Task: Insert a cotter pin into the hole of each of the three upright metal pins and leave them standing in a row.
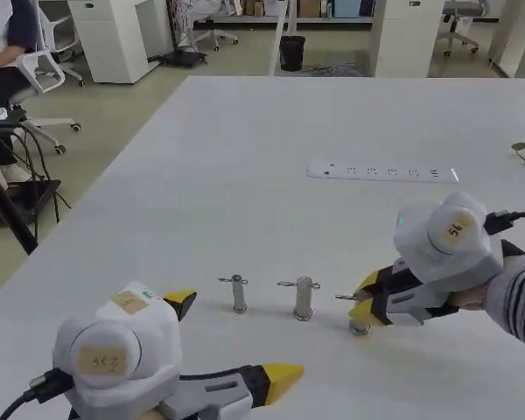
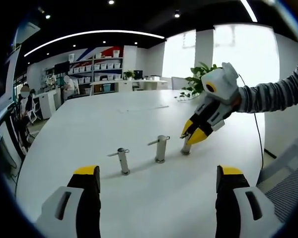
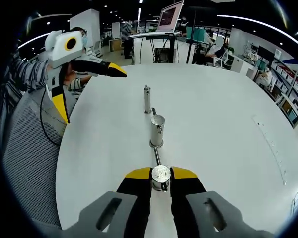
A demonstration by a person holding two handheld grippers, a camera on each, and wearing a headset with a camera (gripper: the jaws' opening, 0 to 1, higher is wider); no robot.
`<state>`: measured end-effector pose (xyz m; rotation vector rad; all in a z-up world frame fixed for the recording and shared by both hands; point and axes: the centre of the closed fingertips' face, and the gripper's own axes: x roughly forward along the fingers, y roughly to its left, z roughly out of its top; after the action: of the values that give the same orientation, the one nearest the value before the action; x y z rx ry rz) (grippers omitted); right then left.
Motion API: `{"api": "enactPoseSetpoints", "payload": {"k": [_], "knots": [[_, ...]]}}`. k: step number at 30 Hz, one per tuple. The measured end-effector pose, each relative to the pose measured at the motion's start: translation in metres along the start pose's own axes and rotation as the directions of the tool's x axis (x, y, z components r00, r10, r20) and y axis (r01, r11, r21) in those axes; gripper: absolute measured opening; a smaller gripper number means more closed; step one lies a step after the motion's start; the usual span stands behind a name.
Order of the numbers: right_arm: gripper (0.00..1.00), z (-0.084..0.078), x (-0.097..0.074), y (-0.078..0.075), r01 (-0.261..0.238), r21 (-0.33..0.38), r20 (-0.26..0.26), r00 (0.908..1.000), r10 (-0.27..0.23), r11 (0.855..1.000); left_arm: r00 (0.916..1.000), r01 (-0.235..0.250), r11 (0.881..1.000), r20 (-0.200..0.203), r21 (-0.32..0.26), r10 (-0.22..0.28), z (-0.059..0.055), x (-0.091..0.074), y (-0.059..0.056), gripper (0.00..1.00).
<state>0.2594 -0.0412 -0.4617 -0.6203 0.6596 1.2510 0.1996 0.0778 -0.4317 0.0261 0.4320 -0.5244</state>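
The last of the three insertions looked to be in hand: on the white tabletop [image 1: 245, 157] the row ran from 9 to 3 o'clock in the head view, and the upright grey steel pin at the 9 o'clock end [image 1: 238, 294] and the middle steel pin [image 1: 304, 298] each already carried a wire through the head. The right gripper [image 1: 364, 297], yellow-tipped, reached in from 3 o'clock with its jaws drawn close on either side of the third steel pin [image 1: 360, 328], gripping its round head. A thin wire cotter pin [image 1: 346, 297] stuck out of that head toward 9 o'clock, pointing at the middle steel pin; how far through it sat could not be told. The next move probably called for seating the wire fully, then letting go gently so the third steel pin stayed standing. The left gripper [image 1: 232, 337] hovered at 7 o'clock, jaws spread wide and holding nothing, well short of the row.
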Motion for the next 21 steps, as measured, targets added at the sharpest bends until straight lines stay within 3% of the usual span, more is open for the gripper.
{"api": "enactPoseSetpoints", "payload": {"k": [8, 21], "knots": [[0.09, -0.001, 0.0, -0.008, 0.001, 0.01, -0.005, 1.0, -0.001, 1.0, 0.9999, -0.012, 1.0, 0.012, -0.01, 0.012, 0.002, 0.003, 0.01, 0.99], [0.09, -0.002, -0.003, -0.009, -0.044, -0.013, -0.009, 0.999, 0.044, 0.999, 0.9998, -0.009, 1.0, 0.02, -0.029, 0.009, -0.001, 0.004, 0.012, 0.99]]}}
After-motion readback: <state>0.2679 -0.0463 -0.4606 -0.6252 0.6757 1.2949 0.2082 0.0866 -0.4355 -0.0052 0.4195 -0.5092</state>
